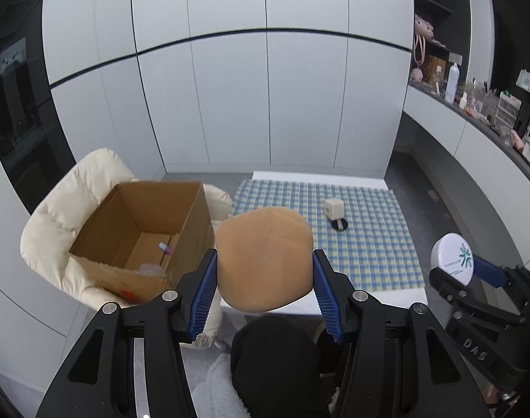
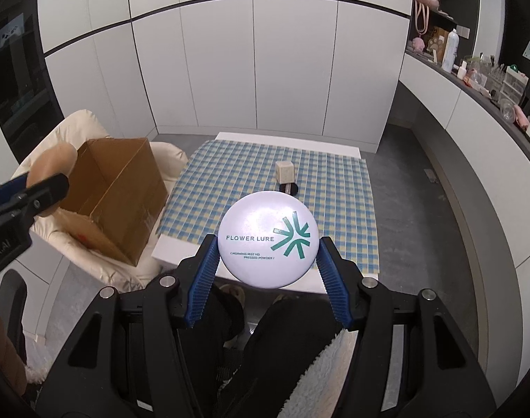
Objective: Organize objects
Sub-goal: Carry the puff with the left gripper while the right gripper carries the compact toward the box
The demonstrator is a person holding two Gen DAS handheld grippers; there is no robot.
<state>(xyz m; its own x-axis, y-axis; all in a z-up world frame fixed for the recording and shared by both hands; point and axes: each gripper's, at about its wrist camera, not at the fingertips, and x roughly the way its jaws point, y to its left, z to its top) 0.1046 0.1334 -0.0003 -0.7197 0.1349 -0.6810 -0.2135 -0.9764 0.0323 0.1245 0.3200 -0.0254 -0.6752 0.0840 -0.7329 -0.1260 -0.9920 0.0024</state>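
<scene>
left gripper: part-closed, pads clamping tan puff, held beside cardboard box | right gripper: part-closed on white compact, above worktop edge | left view only: box interior, small items inside, possibly a tube

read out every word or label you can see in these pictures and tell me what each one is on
"FLOWER LURE": white round compact, held in the right gripper.
"MORNING MIST HD PRESSED POWDER": smaller print, same compact.
"DAS": right gripper's black body, seen from the left wrist view.
Partial letters on the left gripper's body: cut off, unreadable.
Bottles and boxes on the counter: too small.
</scene>
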